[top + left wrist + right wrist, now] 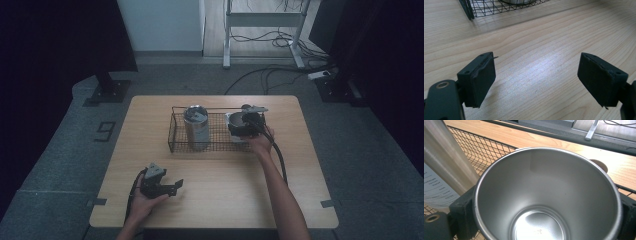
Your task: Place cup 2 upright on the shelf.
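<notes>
In the high view the right gripper is at the upper centre-right of the frame, over the right end of a black wire basket that stands on the far half of the wooden table. Its jaws are clamped on an open stainless steel cup, which sits at that end of the basket. The right hand holds the gripper from the near side.

In the right gripper view the steel cup lies between the two black jaws, one pressed against each side of its wall, and its shiny inside and round bottom face the camera.

A taller steel tumbler stands upright in the left half of the basket, well apart from the cup. In the right gripper view it rises at the left edge and bears a white printed label.

The left gripper rests low over the table at the lower left of the high view, held by the left hand. In the left gripper view its jaws stand apart over bare wood, holding nothing.
</notes>
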Available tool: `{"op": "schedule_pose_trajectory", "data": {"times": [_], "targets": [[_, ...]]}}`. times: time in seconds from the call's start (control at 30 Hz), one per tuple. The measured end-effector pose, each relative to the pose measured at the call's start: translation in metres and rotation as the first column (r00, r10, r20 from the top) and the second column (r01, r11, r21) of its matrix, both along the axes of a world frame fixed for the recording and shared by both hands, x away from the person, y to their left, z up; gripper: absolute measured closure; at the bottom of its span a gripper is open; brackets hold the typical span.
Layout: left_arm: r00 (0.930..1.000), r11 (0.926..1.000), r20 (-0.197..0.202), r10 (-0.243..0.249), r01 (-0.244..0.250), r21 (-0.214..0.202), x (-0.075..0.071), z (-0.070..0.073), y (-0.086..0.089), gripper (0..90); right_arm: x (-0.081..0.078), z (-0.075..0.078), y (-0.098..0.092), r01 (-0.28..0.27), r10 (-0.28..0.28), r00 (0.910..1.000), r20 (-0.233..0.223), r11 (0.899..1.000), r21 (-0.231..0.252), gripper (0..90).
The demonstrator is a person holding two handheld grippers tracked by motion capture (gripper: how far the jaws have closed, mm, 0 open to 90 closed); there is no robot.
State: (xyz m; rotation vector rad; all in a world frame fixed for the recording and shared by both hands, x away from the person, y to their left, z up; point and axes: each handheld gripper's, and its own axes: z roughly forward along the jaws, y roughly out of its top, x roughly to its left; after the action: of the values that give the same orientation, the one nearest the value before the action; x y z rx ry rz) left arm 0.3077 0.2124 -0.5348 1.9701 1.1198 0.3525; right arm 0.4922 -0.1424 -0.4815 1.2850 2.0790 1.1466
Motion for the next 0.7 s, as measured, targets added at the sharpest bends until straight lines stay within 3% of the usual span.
{"op": "schedule_pose_trajectory", "data": {"times": [0.7], "targets": [[1.0, 1.0, -0.001, -0.002, 0.002, 0.0, -0.0003, -0.0002, -0.0002, 15.3, 0.0011, -0.0054, 0.0028, 0.017, -0.018, 0.9997, -0.018, 0.999, -0.046, 6.4]]}}
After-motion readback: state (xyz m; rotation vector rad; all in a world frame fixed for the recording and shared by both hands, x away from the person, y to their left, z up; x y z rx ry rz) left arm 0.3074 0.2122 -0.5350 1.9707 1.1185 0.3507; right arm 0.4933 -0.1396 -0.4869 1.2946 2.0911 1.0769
